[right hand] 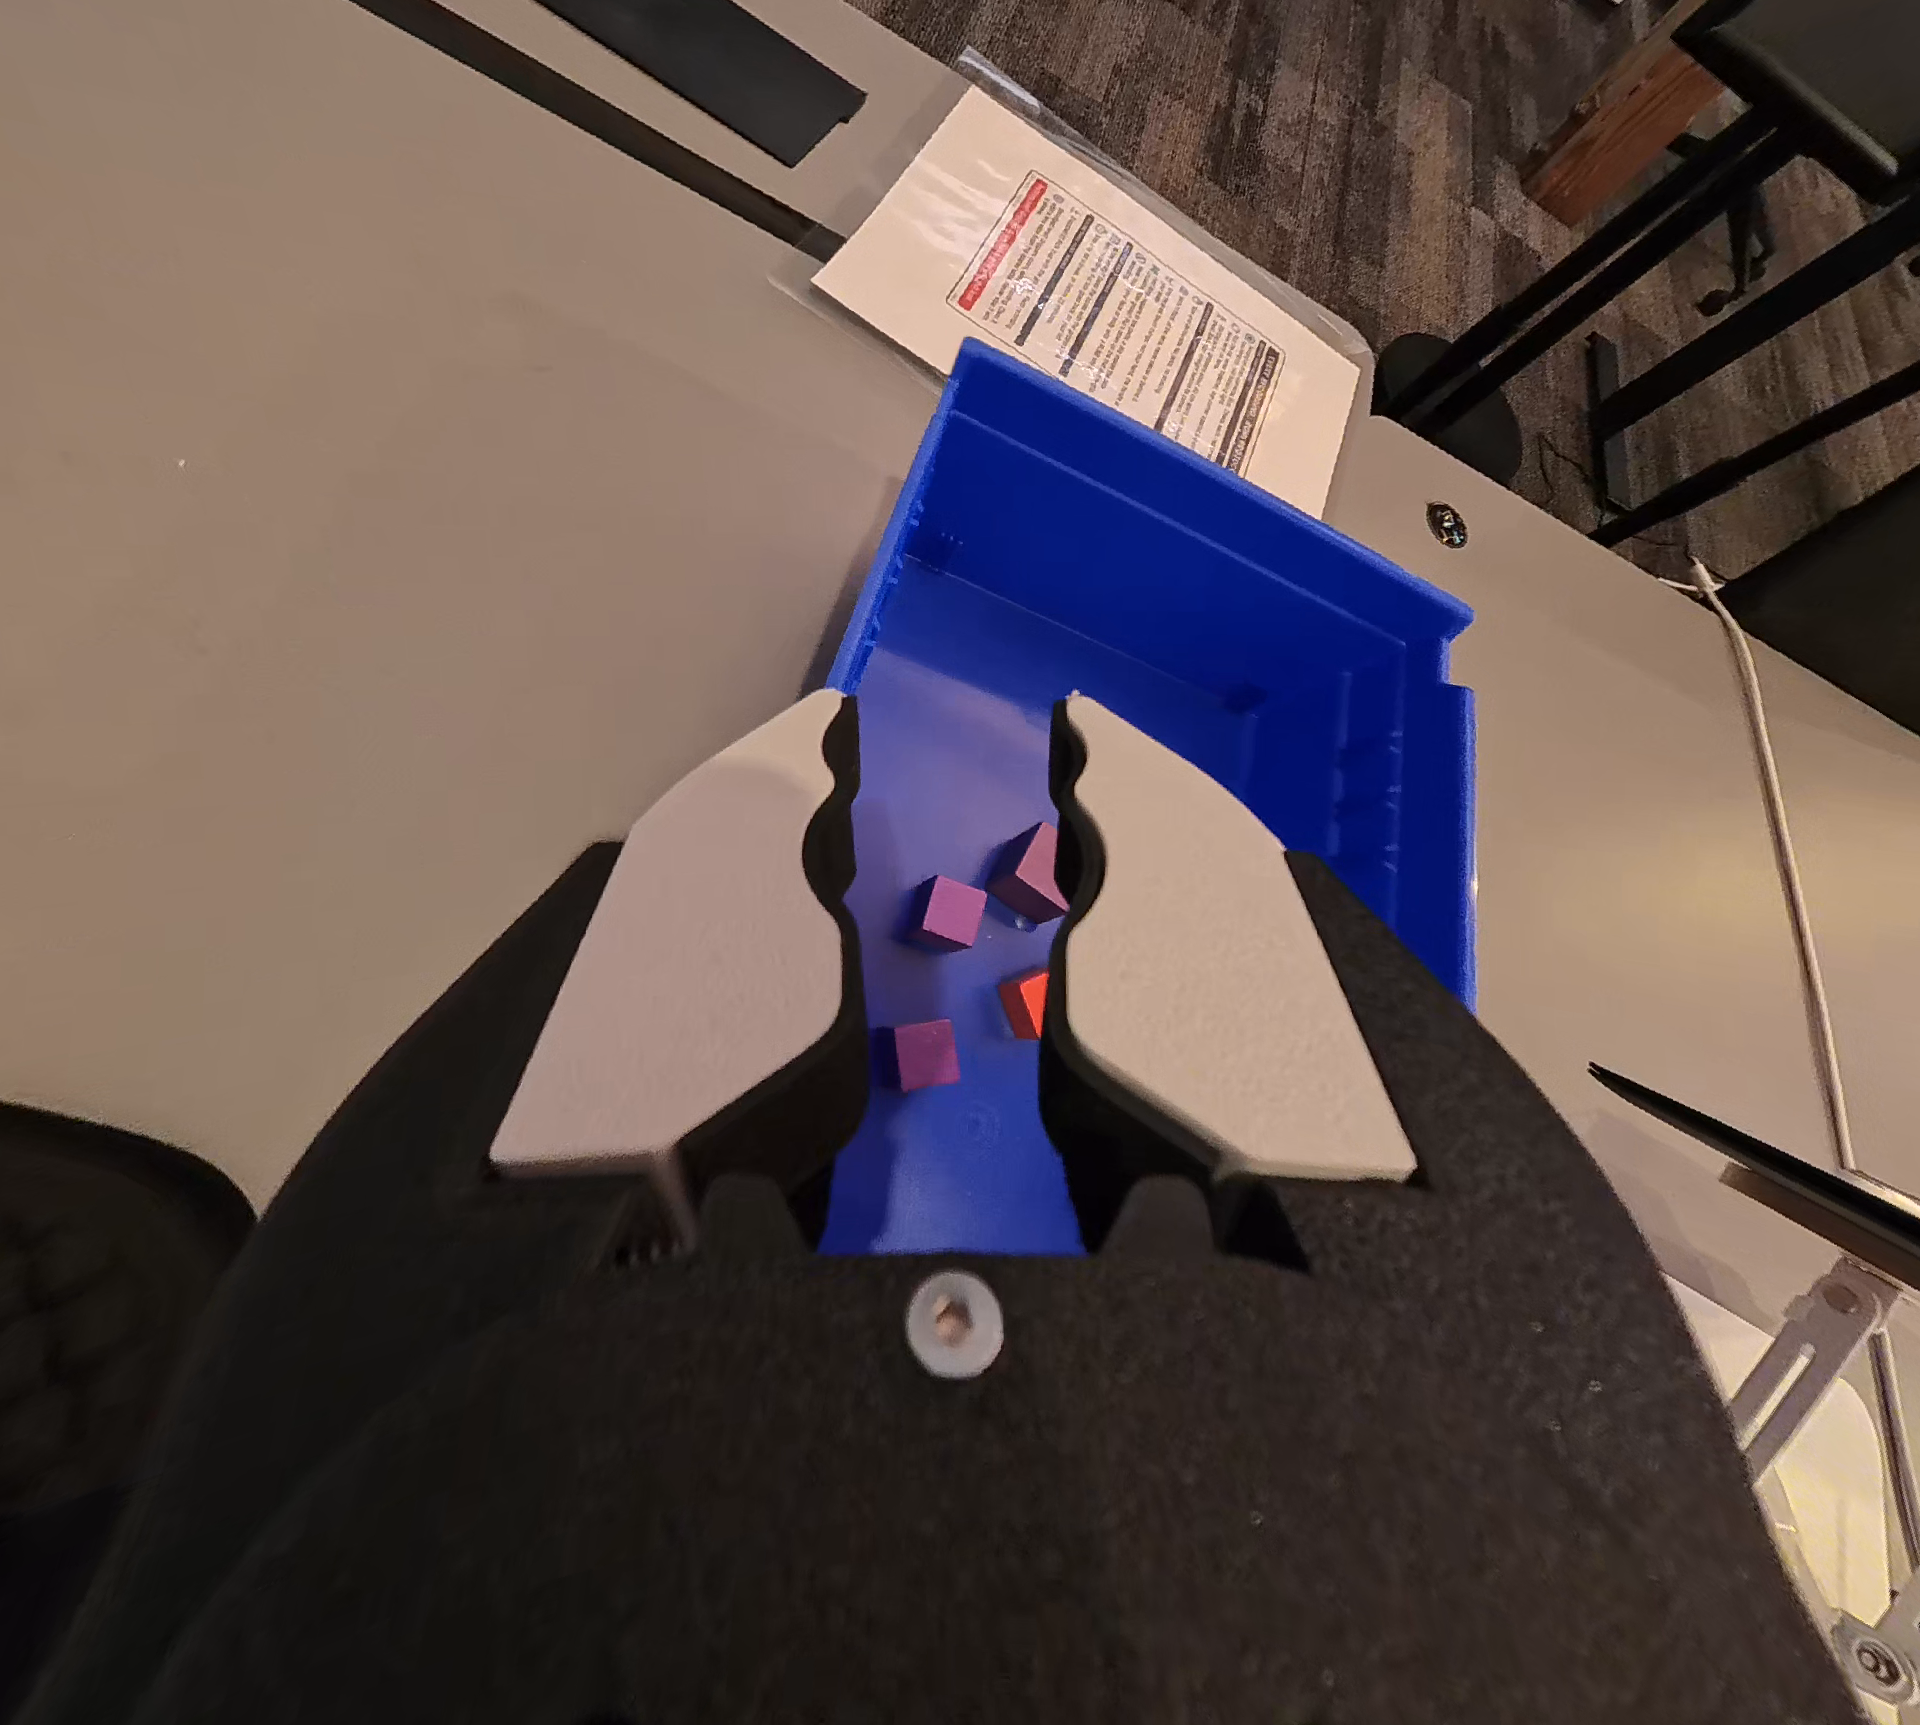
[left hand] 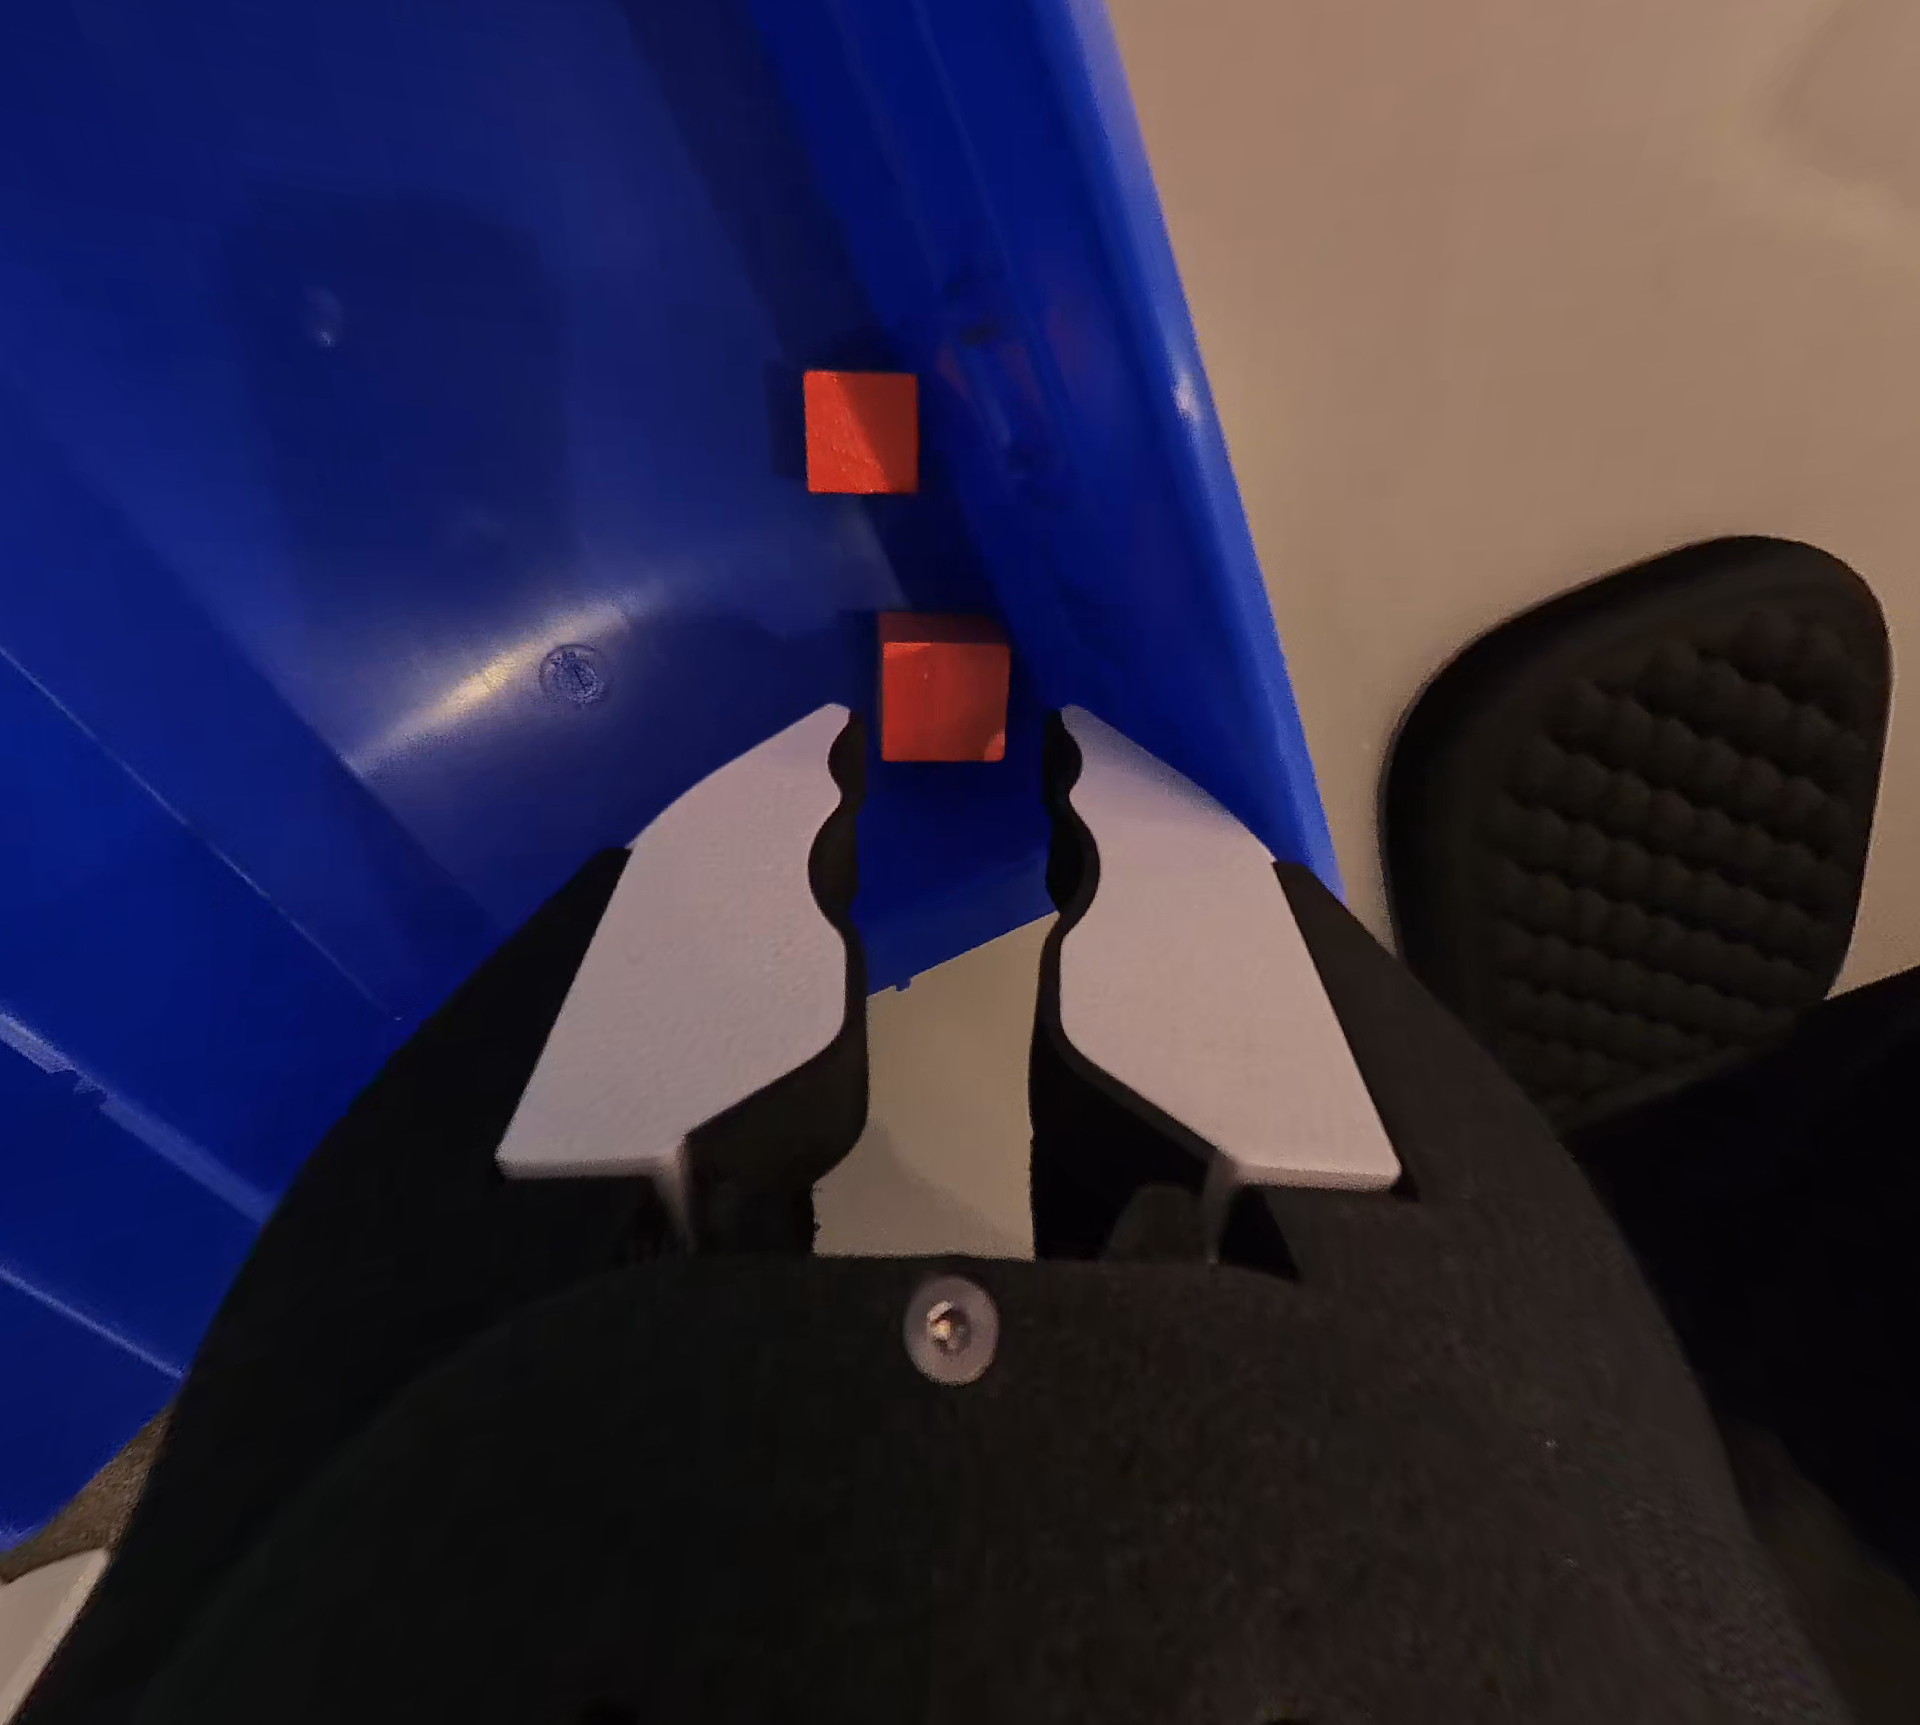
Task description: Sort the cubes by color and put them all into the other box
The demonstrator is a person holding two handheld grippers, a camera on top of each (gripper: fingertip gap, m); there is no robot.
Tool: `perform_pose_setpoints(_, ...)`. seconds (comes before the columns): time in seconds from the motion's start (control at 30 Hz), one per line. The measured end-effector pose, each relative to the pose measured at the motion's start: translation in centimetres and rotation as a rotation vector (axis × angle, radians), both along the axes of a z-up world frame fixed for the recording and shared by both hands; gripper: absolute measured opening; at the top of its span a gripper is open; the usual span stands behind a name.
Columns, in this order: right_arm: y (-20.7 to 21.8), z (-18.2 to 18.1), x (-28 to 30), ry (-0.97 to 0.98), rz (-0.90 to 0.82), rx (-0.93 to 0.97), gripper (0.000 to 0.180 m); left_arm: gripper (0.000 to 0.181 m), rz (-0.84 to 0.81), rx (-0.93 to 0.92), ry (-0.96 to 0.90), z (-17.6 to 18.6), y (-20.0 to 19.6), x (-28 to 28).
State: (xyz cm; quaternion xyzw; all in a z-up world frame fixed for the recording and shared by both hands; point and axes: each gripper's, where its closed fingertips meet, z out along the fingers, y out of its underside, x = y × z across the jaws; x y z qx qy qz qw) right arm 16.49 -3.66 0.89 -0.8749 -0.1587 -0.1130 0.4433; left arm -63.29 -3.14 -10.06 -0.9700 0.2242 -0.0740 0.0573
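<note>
In the left wrist view a blue box (left hand: pixel 416 428) holds two red cubes along its right wall: a far one (left hand: pixel 860 432) and a near one (left hand: pixel 943 688). My left gripper (left hand: pixel 951 721) is open, with its tips just at either side of the near red cube and a gap on both sides. In the right wrist view another blue box (right hand: pixel 1195 553) holds three purple cubes (right hand: pixel 948 913) (right hand: pixel 1031 870) (right hand: pixel 923 1055) and one red cube (right hand: pixel 1023 1002), partly hidden by my right finger. My right gripper (right hand: pixel 954 707) is open and empty above this box.
The boxes stand on a beige table (right hand: pixel 416 428). A black pad with a honeycomb texture (left hand: pixel 1642 823) lies right of the left box. A laminated sheet (right hand: pixel 1091 293) lies beyond the right box. A white cable (right hand: pixel 1787 844) runs along the table's right side, and a black slot (right hand: pixel 634 2) is set in the table.
</note>
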Motion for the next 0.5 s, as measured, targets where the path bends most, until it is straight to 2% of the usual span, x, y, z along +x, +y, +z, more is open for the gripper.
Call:
perform_pose_setpoints(0.27,0.3,-0.1,-0.6,-0.015,0.017,-0.016,0.034,0.035,-0.068,-0.067,0.127,-1.6,-0.4,-1.0)
perform_pose_setpoints(0.5,0.3,-0.3,-0.6,-0.022,0.015,-0.028,0.034,0.034,-0.055,-0.077,0.109,-1.7,-0.2,-1.0)
